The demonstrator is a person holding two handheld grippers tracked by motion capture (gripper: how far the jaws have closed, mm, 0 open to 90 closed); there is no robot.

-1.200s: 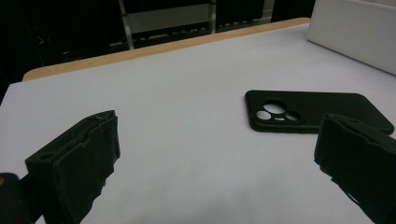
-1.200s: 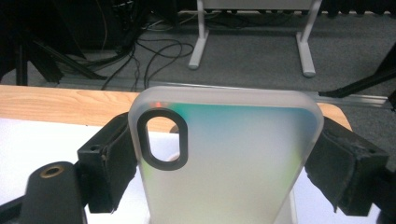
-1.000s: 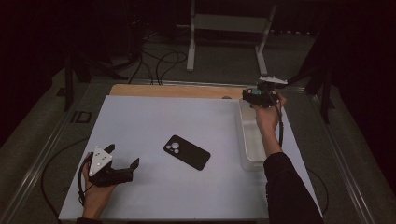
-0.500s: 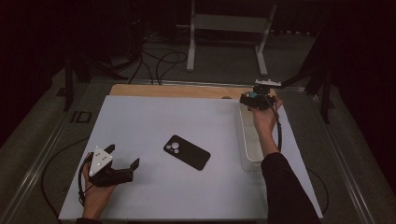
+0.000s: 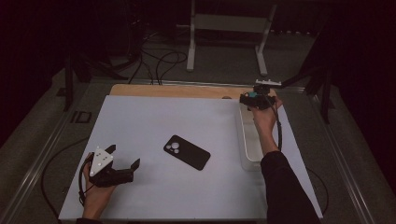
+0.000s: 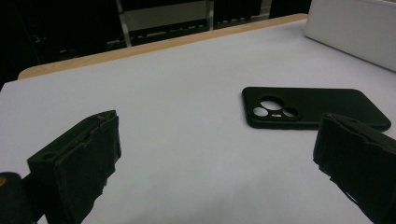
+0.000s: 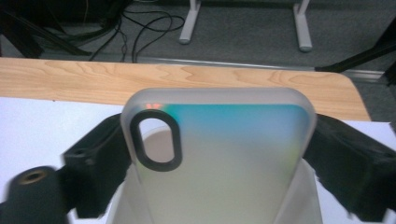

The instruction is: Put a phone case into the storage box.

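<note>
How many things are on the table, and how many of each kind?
Black phone: 1
Translucent phone case, between the right hand-held gripper's jaws: 1
White bin: 1
Hand-held grippers, counting the left hand-held gripper: 2
Total: 5

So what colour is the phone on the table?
Black phone, clearest in the left gripper view.

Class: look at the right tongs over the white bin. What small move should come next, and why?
Probably lift the translucent phone case clear of the white bin. The right tongs flank its sides, their jaws having just widened slightly, and its lower end is over the bin.
</note>
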